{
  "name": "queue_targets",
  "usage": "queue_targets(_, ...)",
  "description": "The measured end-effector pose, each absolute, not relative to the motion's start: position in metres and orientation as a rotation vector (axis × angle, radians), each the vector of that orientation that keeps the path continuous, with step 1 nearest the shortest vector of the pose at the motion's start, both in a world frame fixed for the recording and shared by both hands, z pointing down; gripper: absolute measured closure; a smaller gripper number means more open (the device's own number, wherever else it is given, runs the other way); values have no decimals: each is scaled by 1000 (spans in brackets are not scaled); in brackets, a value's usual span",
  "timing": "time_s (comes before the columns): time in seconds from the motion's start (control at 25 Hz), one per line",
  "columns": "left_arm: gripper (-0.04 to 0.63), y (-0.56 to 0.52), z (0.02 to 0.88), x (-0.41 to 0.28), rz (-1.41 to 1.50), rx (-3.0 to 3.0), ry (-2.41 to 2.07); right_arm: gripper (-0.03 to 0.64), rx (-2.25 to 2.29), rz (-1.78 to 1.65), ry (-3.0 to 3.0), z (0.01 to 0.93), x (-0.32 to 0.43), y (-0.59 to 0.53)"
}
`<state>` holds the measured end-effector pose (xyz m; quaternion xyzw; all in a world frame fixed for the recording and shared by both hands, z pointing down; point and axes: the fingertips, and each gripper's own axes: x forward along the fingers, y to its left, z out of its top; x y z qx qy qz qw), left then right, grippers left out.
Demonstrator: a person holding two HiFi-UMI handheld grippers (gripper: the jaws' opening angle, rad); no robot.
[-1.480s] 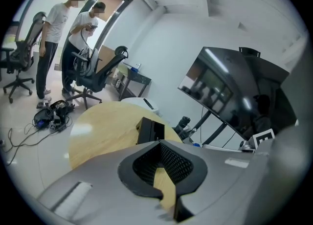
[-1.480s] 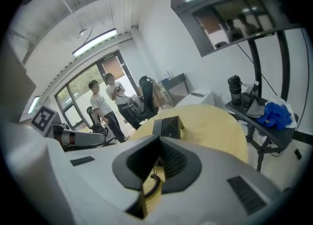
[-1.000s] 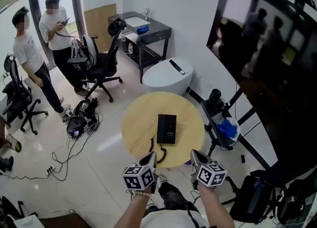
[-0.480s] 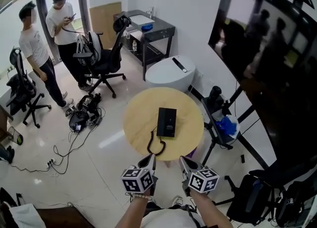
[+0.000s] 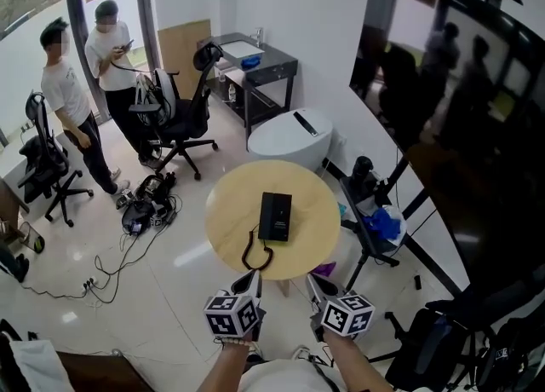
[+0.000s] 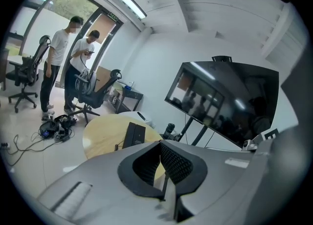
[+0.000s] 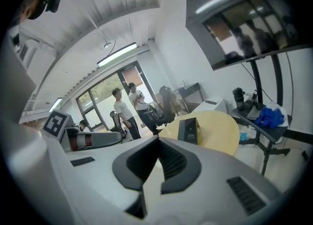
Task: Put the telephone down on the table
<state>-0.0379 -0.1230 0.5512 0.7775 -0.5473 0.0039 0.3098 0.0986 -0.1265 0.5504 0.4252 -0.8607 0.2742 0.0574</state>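
The black telephone [image 5: 275, 216] lies flat on the round yellow table [image 5: 311, 203], its curly cord [image 5: 254, 254] trailing toward the near edge. My left gripper [image 5: 253, 278] and right gripper [image 5: 312, 281] hover side by side just short of that edge, both shut and empty, touching nothing. In the left gripper view, the telephone [image 6: 133, 135] rests on the table [image 6: 100, 136] beyond the closed left gripper [image 6: 160, 145]. The right gripper view shows the telephone [image 7: 188, 130] on the table [image 7: 217, 131] past the closed right gripper [image 7: 157, 140].
Two people [image 5: 68, 100] stand at the back left by office chairs [image 5: 179, 105]. Cables and gear [image 5: 145, 207] lie on the floor. A white low table [image 5: 289, 136], a black desk [image 5: 255, 66], a large screen [image 5: 451, 126] and a small stand with blue cloth [image 5: 379, 224] ring the table.
Both grippers have drawn back from the table's near edge and stayed shut. The telephone has not moved on the table, which now sits farther off in the view.
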Motion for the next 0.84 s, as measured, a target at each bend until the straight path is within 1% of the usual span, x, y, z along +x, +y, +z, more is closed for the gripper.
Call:
queue_targets(0.44,611,-121,551,-11,27,2056,-1485,617,1305,804,-2660,541,130,-130)
queue_targets(0.84,611,-119,550,-8,18,2048,-1477,617,1299,770,-2661,536,131,-130)
